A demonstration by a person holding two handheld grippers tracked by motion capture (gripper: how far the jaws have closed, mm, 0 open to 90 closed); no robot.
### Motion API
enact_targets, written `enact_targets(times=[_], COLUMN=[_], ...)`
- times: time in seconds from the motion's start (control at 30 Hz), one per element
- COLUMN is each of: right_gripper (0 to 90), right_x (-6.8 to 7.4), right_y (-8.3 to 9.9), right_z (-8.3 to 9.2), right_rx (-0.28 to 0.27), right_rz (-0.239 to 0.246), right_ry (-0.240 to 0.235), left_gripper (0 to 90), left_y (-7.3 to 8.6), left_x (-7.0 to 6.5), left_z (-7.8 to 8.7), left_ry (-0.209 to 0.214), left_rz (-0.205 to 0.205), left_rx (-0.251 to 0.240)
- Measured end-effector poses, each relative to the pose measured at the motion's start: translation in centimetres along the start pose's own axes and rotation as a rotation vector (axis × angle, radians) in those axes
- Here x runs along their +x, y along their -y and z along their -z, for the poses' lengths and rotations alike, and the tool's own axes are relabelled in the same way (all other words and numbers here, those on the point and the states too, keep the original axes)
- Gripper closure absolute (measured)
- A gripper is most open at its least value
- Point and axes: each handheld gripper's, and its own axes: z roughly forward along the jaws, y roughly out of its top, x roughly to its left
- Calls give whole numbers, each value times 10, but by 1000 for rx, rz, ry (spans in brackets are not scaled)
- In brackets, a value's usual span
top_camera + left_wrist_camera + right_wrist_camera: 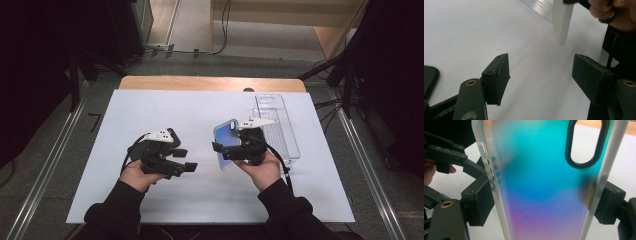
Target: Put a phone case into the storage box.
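A translucent phone case (226, 136) with a blue-to-purple sheen and a black-ringed camera opening is held upright above the white table (150, 110). My right gripper (223, 151) is shut on it, with its pads pressing the case's two long edges; in the right gripper view the case (541, 182) stands between the jaws of that gripper (544, 206). My left gripper (186, 160) hovers to the left of the case, open with nothing between its jaws. In the left gripper view it (541, 77) faces one frosted edge of the case (561, 22).
A clear plastic packaging tray (280, 125) lies on the table behind and to the right of my right hand. The wooden far edge of the table (210, 83) borders the white sheet. Metal rails run along both sides on the floor.
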Motion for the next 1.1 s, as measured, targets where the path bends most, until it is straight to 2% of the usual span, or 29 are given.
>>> enact_targets(times=[0.27,0.5,0.77,0.93,1.1], right_gripper=[160,160,160,159,159], right_x=[-8,-16,-30,-38,-48], right_y=[-6,-12,-20,-26,-32], right_z=[11,24,36,45,56], right_rx=[-7,-23,-20,-31,-54], right_rz=[-5,-3,-5,-7,-25], right_ry=[-7,11,-27,-19,10], left_gripper=[303,302,302,302,302], left_y=[15,27,34,36,40], left_x=[3,6,7,9,13], left_z=[5,12,18,20,22], left_ry=[-9,-9,-27,-52,-74], left_rz=[-8,3,11,32,50], left_rx=[3,-21,-26,-25,-37])
